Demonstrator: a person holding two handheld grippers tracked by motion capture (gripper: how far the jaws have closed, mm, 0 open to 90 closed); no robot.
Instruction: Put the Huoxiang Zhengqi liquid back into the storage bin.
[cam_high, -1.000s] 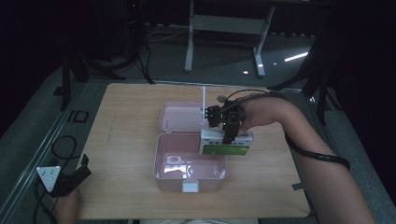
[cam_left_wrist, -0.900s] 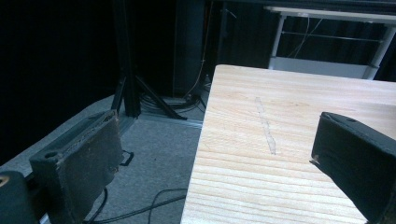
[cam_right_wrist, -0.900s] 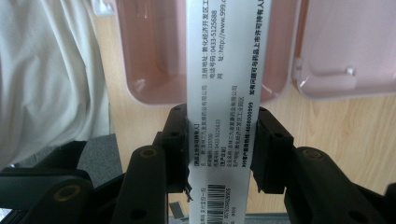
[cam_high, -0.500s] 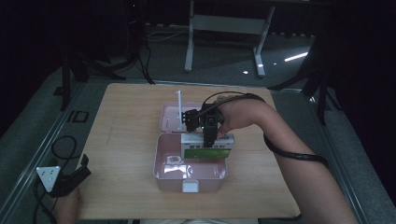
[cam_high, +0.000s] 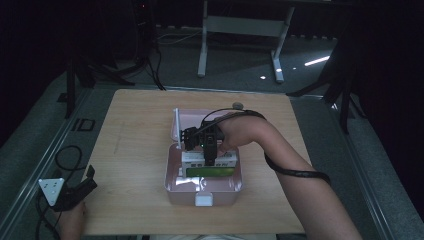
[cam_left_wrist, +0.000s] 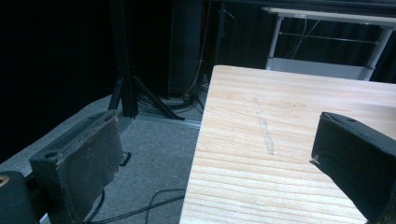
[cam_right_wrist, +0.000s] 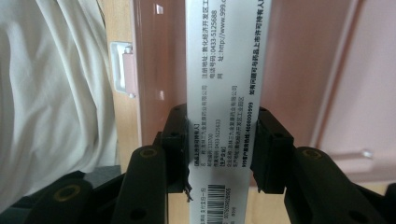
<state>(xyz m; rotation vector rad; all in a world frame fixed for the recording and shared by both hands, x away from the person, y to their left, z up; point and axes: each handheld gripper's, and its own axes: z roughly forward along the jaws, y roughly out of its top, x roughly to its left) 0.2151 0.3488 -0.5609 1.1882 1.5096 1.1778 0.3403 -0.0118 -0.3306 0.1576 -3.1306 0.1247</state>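
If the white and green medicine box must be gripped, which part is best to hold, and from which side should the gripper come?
Judging by its shape, grip the medicine box across its narrow width, on the two long flat sides, coming from above. The right gripper holds it this way, pads on opposite long faces. The walls of the pink case appear to block a sideways approach, so the top seems the freest way in.

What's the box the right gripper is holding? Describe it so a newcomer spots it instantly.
On the wooden table an open pink case sits near the person's edge. Over its tray the right gripper is clamped on a long white carton. It is the one thing with small black print, a barcode and a green side; everything around it is plain pink plastic.
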